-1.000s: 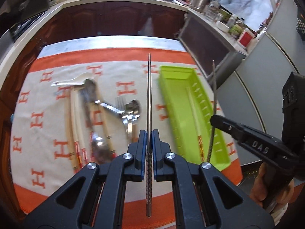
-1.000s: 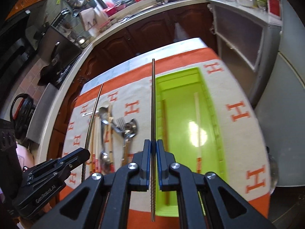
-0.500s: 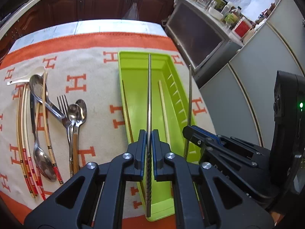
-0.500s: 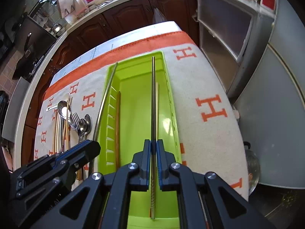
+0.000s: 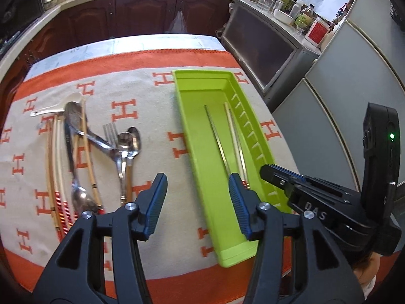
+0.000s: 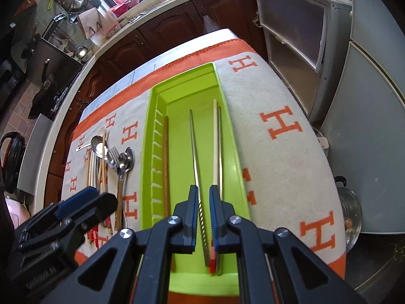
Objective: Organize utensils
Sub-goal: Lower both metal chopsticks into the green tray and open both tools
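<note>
Letting go is the step: your left gripper (image 5: 197, 202) is hanging spread and empty, your right gripper (image 6: 203, 217) is parting around a metal chopstick (image 6: 195, 152) lying in the tray (image 6: 227, 119); lift straight up.

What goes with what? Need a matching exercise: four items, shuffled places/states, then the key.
1. left gripper
2. brown chopstick
3. fork
4. metal chopstick

A. on the cloth, beside the spoons
B. open, empty
C. in the tray, by its ribbed wall
D. in the tray, near end between the right gripper's slightly parted jaws

Pairs: 1-B, 2-C, 3-A, 4-D
</note>
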`<state>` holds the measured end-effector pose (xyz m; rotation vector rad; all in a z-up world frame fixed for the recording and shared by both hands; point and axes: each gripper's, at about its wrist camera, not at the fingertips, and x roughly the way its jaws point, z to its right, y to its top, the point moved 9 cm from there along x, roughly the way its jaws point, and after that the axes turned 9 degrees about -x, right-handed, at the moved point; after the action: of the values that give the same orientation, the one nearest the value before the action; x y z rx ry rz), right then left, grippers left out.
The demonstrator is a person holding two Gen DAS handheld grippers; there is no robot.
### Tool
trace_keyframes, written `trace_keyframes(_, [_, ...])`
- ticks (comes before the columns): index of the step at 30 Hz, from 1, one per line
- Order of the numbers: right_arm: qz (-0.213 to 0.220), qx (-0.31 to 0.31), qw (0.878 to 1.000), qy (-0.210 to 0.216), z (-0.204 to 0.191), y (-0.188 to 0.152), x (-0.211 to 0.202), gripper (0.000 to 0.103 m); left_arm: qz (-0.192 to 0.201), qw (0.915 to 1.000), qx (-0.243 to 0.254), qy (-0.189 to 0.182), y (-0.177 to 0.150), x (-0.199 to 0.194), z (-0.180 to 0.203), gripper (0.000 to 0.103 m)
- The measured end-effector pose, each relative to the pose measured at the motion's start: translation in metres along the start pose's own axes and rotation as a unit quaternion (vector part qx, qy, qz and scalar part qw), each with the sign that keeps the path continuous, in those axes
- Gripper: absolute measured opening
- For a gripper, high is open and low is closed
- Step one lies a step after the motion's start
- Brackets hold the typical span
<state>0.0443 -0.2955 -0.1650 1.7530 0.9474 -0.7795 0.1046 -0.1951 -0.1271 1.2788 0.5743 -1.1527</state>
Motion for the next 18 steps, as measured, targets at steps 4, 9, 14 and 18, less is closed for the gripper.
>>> trace_keyframes(4, [0.005,-0.005,1.0,0.007,-0.012,-0.008,-0.006,0.009,0.013,0.9997,-0.01,0.019,-0.001,-0.016,-0.022,0.048])
trace_keyframes(9, [0.008,-0.01,1.0,0.009,-0.022,-0.015,-0.011,0.009,0.024,0.9988,-0.022,0.035,-0.007,-0.032,-0.047,0.048])
trace_keyframes(14, [0.008,-0.011,1.0,0.01,-0.03,-0.022,-0.015,0.009,0.025,0.9983,-0.029,0.045,-0.017,-0.042,-0.065,0.047])
trace_keyframes(18, [0.007,-0.016,1.0,0.008,-0.039,-0.027,-0.016,0.009,0.03,0.9976,-0.028,0.057,-0.024,-0.048,-0.076,0.048])
